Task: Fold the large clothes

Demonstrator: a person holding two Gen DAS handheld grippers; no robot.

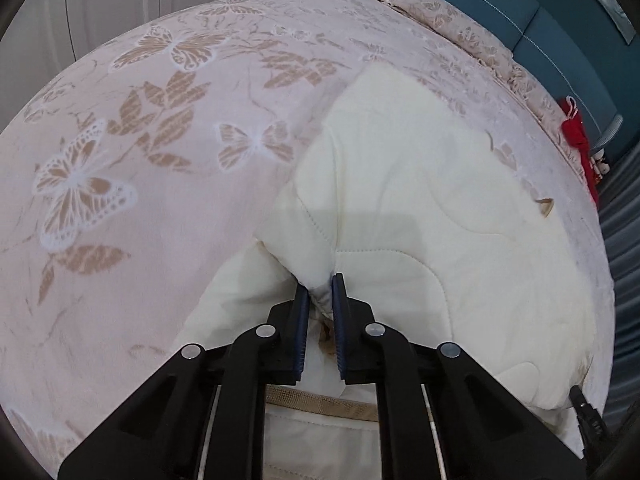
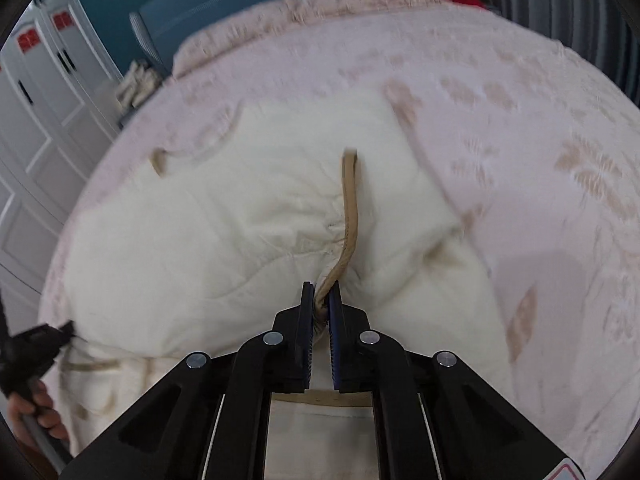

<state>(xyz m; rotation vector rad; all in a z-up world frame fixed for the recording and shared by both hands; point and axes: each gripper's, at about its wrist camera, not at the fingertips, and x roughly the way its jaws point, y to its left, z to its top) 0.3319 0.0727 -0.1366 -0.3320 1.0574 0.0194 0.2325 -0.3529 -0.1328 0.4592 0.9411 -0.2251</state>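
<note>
Butterfly bedspread [image 1: 120, 160], cream quilted coat [image 1: 420, 208] bunched, tan-trimmed, pinched by both tongs

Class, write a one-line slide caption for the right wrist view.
Right claw pinches the tan-trimmed edge of a cream quilted garment lying on a pink butterfly bedspread.

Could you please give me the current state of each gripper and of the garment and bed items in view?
left gripper: shut on cream garment.
right gripper: shut on tan trim.
cream garment: bunched, partly lifted.
tan trim: pulled taut.
bedspread: spread flat.
</note>
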